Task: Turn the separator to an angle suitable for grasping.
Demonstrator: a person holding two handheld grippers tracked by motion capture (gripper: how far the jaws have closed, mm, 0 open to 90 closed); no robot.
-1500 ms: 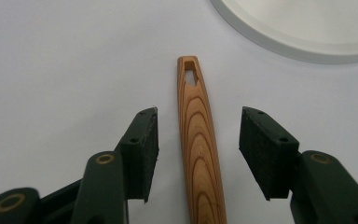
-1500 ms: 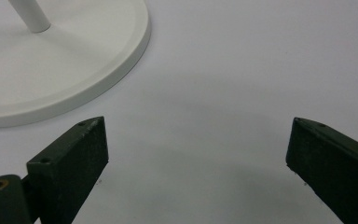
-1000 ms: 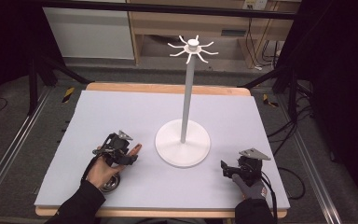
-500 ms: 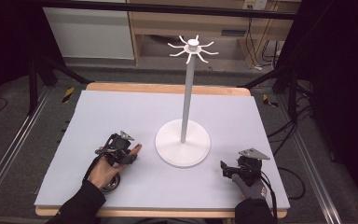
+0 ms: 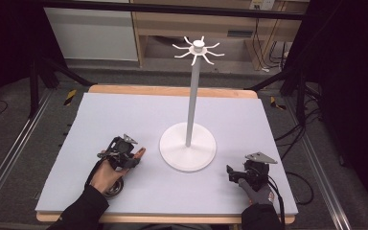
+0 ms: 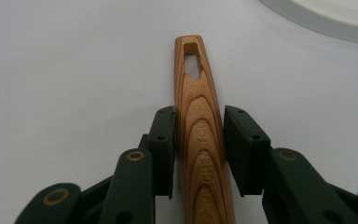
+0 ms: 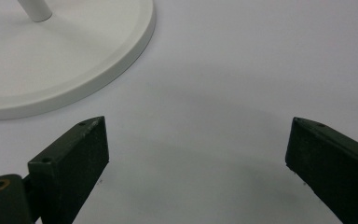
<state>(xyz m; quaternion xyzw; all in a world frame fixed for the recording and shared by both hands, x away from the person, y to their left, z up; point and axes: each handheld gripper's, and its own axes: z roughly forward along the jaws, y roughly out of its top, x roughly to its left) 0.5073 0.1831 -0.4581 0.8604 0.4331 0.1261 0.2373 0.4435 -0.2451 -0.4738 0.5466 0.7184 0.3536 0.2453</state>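
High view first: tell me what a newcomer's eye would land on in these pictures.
The tall white stand rises from its round base at the middle of the grey mat, its top ringed with curved hooks. To its left, the left gripper has its jaws around a wooden handle with a slotted end. The right gripper rests open at the stand's right.

Wooden handle (image 6: 200,135) with striped grain and a slotted hole near its tip is lying flat on the white table (image 5: 139,117), pinched between the left tongs (image 6: 199,140), tip pointing toward the stand. White stand (image 5: 188,146) is standing upright mid-table: round base, thin pole, radiating hooks on top, all hanging empty.
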